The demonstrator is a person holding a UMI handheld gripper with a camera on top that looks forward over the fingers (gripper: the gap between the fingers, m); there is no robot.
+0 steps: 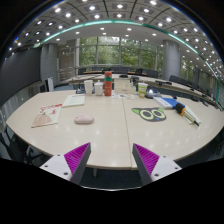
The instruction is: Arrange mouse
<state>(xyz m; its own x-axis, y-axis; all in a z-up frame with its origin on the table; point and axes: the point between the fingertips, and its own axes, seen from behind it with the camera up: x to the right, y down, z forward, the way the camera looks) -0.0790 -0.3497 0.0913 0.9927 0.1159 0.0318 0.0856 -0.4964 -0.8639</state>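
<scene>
Large pale table (110,135), rounded, with a seam running down its middle; view from above its near edge. Far left on the table: a flat magazine (45,117) with reddish print, lying near the left rim. Just behind and right of it, a sheet of white paper (72,100). Right of the magazine, well apart from it, the mouse (84,119), small, pale pinkish, sitting alone on bare table left of the seam, well ahead of the tongs and left of their line. Farther back, near the centre, an orange bottle (107,86) with a green top stands upright; small items cluster beside it, too small to tell. Right of the seam: a green figure-8 shaped item (151,114) lying flat. Right again, a long white item with blue and yellow parts (184,109), lying at a slant; cannot tell what it is. More dark objects along the far right rim, unclear. Tongs (110,160) low over the near table edge, 2 fingers spread wide apart, left purple pad (76,155) and right one facing each other across an open gap, nothing between them, touching nothing. Background: open office hall, windows at the back, rows of ceiling lights, a green strip curving overhead, a chair (10,140) at the left side of the table.
</scene>
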